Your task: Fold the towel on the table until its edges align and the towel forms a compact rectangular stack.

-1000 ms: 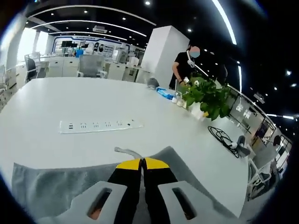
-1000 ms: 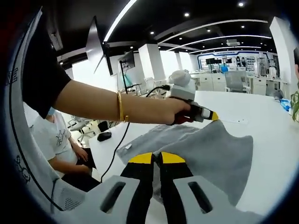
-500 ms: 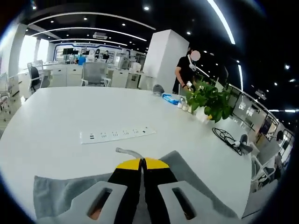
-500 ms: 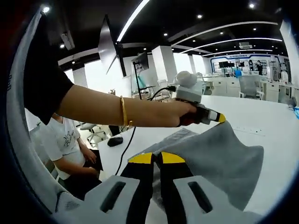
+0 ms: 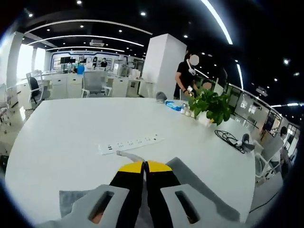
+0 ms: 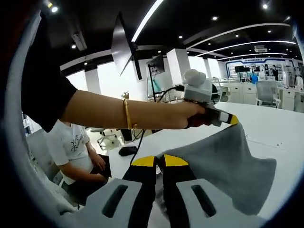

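Above the table (image 5: 61, 137), both jaws pinch—closed tight (lifted)—the towel (image 6: 228, 161).

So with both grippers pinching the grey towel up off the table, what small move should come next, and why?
Probably carry both held corners forward and lower them. The left gripper and right gripper are each shut on the towel, which hangs lifted above the white table with its far part draped, so no fold is laid yet.
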